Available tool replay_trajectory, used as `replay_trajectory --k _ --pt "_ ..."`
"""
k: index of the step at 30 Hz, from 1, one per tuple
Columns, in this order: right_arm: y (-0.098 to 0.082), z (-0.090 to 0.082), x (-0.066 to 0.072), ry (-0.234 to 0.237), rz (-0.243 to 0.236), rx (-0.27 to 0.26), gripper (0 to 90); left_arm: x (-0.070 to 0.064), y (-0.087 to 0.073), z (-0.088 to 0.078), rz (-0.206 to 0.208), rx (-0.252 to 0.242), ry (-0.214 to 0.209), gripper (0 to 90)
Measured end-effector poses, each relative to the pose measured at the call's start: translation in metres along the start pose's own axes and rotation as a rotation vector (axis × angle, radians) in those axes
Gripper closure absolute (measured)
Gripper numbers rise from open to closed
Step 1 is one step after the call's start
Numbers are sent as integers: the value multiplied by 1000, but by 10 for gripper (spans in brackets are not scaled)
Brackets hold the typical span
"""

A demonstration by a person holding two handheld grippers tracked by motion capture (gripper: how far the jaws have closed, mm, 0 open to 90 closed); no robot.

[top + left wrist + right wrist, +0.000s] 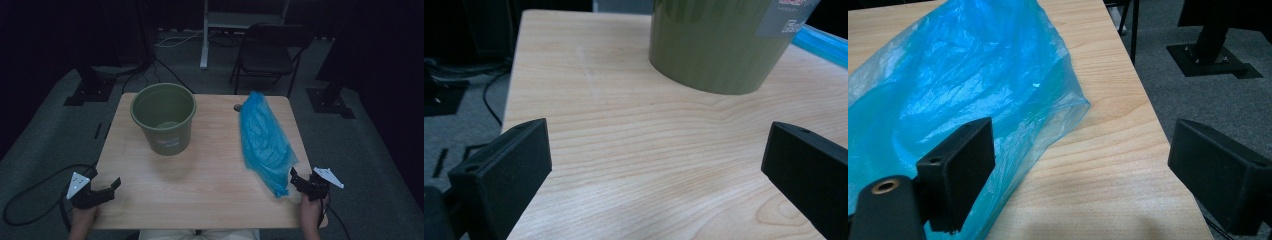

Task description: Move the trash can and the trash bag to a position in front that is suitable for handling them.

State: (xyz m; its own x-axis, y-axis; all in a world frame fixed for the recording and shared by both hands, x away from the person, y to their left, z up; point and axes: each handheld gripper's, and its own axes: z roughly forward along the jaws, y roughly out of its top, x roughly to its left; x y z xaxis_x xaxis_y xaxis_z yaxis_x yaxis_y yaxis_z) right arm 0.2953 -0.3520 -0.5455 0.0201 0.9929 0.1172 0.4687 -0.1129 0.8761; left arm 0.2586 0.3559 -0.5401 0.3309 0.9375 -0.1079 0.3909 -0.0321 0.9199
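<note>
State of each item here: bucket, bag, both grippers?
Bucket: upright on the table, looks empty.
Blue plastic bag: lying flat and crumpled, not held.
Left gripper: open, holding nothing.
Right gripper: open, at the bag's near end, not gripping it.

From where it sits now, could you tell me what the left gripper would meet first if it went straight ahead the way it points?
Probably the green plastic bucket. The left gripper has open jaws aimed across bare wooden table, and the bucket stands ahead, slightly right of centre; depth is unclear, so it might only graze the bucket's left side.
</note>
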Motion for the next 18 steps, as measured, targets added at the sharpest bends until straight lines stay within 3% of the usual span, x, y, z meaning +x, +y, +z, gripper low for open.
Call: replay_trajectory --k 4,7,10,18 --pt "1 3 4 -7 -28 25 111 1 1 2 -12 16 -19 3" --pt "3 8 9 7 -76 47 111 3 2 5 -26 28 -49 3" --pt "7 12 12 32 -96 64 111 5 5 10 -17 42 -47 3" --pt "33 25 28 78 -76 58 111 8 17 31 -19 46 -42 3"
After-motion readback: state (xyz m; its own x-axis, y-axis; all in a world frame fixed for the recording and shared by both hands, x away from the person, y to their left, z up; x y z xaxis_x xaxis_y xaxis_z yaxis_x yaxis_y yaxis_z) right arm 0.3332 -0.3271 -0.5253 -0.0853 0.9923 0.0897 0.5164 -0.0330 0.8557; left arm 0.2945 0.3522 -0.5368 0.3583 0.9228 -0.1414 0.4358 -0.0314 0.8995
